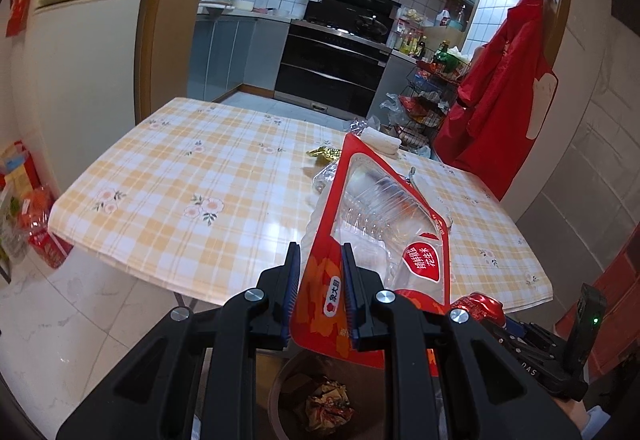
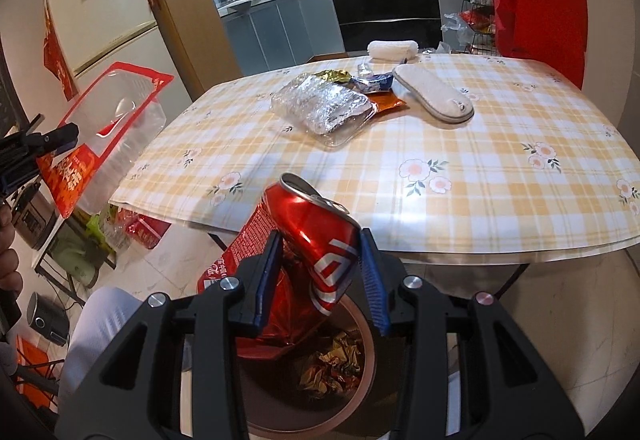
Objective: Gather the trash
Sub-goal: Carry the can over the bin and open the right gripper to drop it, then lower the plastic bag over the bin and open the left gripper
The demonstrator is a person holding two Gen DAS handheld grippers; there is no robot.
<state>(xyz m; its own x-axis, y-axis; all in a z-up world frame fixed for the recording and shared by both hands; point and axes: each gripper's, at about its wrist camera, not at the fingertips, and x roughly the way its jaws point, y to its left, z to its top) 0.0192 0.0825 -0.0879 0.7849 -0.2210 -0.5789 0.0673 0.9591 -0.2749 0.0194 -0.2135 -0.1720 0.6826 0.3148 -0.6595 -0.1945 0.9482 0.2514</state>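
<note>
While hanging off the near edge of the tabletop [image 1: 168, 175], above trash bin [image 2: 320, 372]:

- Left gripper [image 1: 320, 292]: narrow, clamped on red snack bag [image 1: 376, 224] with clear window. Bag upright, lower orange part between the pads, top tilted out over the tabletop. Same bag at far left of the right wrist view [image 2: 108, 127], off the tabletop edge.
- Right gripper [image 2: 320, 272]: mid-width, closed on crushed red soda can [image 2: 320, 236]. Can tilted, open top toward the tabletop. Crumpled red foil wrapper [image 2: 248, 252] pressed in beside the can on its left side, hanging toward the bin.
- Trash bin: on the floor directly below both grippers, brown rim, holding crumpled gold and red wrappers [image 2: 332, 364].
- Remaining on tabletop, far half: clear plastic tray with silver foil [image 2: 324, 107], gold wrapper [image 2: 336, 75], blue-white packet [image 2: 376, 81], orange wrapper [image 2: 386, 103] partly under the tray. White oval pad [image 2: 432, 93] just right of these. Rolled white towel [image 2: 392, 49] at the far edge.
- Tablecloth: yellow-white check with flower print.
- Background: kitchen with black oven [image 1: 332, 67], fridge [image 2: 104, 11] to the left, red apron [image 1: 500, 99] hanging at right.
</note>
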